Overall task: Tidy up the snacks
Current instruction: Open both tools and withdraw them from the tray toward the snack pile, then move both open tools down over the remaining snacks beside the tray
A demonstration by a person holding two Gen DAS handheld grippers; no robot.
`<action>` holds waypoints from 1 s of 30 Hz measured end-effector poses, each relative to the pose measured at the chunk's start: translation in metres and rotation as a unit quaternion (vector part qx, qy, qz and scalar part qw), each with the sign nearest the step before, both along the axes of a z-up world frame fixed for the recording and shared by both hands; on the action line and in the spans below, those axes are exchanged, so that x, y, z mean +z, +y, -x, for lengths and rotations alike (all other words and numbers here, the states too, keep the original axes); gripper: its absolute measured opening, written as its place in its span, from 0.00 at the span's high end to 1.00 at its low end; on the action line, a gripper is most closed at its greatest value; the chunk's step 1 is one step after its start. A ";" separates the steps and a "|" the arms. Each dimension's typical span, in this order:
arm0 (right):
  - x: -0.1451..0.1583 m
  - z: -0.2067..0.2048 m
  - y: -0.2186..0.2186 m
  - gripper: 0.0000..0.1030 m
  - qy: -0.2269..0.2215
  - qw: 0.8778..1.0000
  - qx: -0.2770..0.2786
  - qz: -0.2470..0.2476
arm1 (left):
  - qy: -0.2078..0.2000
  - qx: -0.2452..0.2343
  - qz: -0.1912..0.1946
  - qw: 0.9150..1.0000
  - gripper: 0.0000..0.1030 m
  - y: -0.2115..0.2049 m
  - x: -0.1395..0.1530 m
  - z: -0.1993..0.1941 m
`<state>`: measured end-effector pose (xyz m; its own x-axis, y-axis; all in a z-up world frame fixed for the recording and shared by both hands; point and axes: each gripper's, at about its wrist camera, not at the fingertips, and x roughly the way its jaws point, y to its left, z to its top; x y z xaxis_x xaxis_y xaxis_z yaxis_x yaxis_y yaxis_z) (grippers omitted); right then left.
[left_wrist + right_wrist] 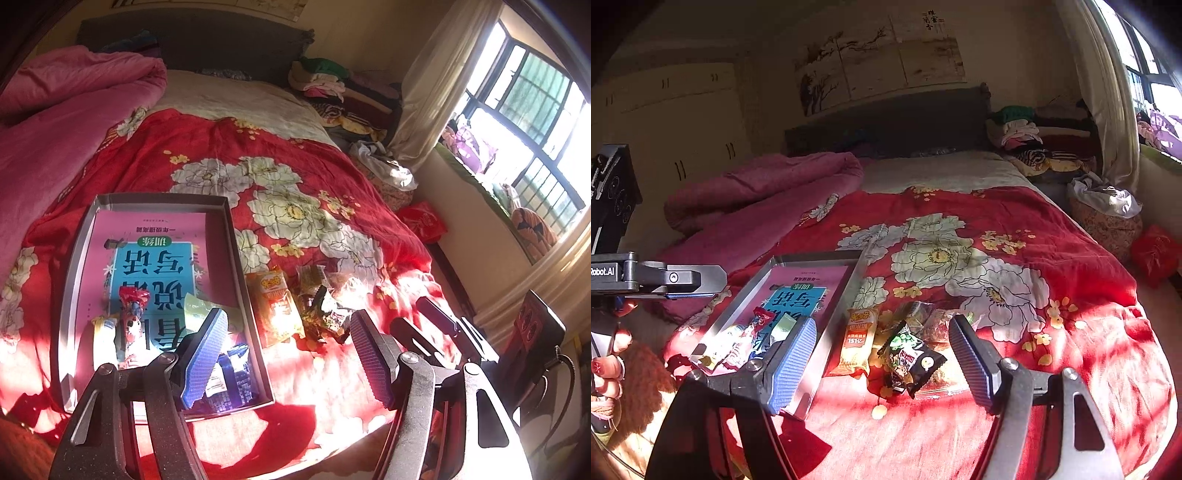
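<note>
A grey shallow box (75, 258) (846, 302) lies on the red flowered bedspread with a pink and blue book as its floor. Several snack packets rest in its near end, among them a red-wrapped one (133, 314) and a blue one (232, 373). Right of the box lie an orange packet (273, 302) (855, 339) and a heap of dark packets (325, 314) (912, 360). My left gripper (288, 358) hovers open over the box's near right corner, nothing between its blue pads. My right gripper (882, 363) is open above the loose heap, also empty.
A pink quilt (74, 110) is bunched at the left. Folded clothes (332, 85) are stacked by the headboard. A red bag (424, 221) sits between bed and window wall. A person's hand (607, 369) holds the left gripper's handle at the left edge.
</note>
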<state>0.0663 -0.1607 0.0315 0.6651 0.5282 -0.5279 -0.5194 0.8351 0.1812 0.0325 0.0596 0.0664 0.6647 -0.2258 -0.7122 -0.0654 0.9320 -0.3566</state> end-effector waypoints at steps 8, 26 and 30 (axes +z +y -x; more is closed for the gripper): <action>-0.007 -0.012 -0.016 0.26 0.023 1.000 -0.021 -0.001 | 0.020 -0.020 -0.007 1.000 0.31 -0.022 -0.012 -0.021; -0.026 -0.044 -0.039 0.26 0.061 0.995 -0.080 0.014 | 0.089 -0.050 -0.014 0.995 0.31 -0.055 -0.062 -0.072; -0.030 -0.052 -0.042 0.26 0.067 0.994 -0.088 0.018 | 0.101 -0.049 -0.013 0.994 0.31 -0.058 -0.071 -0.080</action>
<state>0.1185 -0.2026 0.0011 0.6681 0.3889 -0.6344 -0.3384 0.9181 0.2064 0.1126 0.0019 -0.0047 0.4831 -0.2619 -0.8355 -0.0421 0.9462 -0.3209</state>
